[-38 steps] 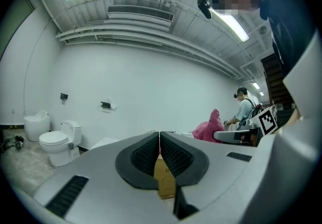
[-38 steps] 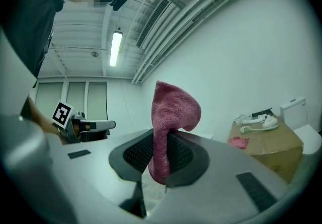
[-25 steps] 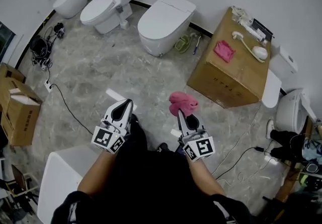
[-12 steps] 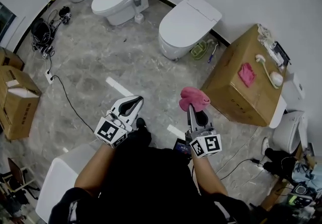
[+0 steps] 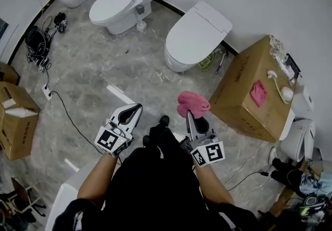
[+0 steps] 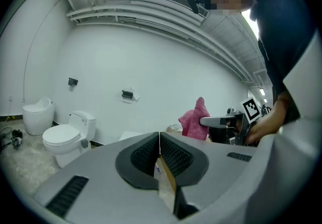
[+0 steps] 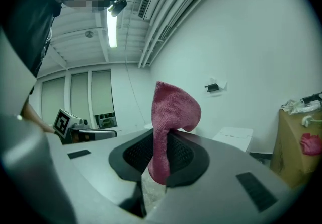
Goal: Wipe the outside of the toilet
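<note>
Head view: right hand-held gripper (image 5: 190, 116) clamped on pink cloth (image 5: 192, 104). Closed-lid toilet (image 5: 197, 35) sits straight ahead, well apart, long axis running back-right to the wall. Left hand-held gripper (image 5: 135, 107) pinched together, empty, farther off.

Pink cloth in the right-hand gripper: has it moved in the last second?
Yes. The pink cloth, clamped in the right gripper, has come forward, nearer the closed toilet and alongside the cardboard box.
</note>
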`<state>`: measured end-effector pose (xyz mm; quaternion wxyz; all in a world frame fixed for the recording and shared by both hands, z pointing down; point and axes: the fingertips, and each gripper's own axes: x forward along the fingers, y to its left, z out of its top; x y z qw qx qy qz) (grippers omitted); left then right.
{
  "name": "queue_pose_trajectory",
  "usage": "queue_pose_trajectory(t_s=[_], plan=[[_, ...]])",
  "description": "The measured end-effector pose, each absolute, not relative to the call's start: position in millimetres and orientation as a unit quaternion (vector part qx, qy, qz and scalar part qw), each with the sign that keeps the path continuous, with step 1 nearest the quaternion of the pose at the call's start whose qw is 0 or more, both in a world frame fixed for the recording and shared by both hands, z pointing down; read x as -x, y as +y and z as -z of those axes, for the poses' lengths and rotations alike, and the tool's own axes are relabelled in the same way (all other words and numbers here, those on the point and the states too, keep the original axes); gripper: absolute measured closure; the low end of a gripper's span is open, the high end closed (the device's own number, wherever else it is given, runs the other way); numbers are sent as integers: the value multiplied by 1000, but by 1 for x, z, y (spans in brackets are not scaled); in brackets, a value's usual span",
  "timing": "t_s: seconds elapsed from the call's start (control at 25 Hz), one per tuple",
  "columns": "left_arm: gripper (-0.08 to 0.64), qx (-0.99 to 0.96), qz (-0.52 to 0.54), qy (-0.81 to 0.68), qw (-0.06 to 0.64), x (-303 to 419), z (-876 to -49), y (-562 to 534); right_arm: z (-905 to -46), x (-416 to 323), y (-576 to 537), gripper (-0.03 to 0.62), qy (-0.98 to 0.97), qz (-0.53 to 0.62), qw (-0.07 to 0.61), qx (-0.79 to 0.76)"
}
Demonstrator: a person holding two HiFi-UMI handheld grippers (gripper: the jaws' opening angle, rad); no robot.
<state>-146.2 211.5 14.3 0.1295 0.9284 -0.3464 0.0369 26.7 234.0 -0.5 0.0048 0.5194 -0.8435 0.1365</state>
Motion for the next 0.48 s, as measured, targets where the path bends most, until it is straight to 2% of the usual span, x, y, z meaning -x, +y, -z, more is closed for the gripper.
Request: queue_pose_trajectory(t_s=[0.48], plan=[[541, -924, -69, -356, 122, 124, -23, 43, -42, -31, 81, 518, -847, -125, 17, -517]])
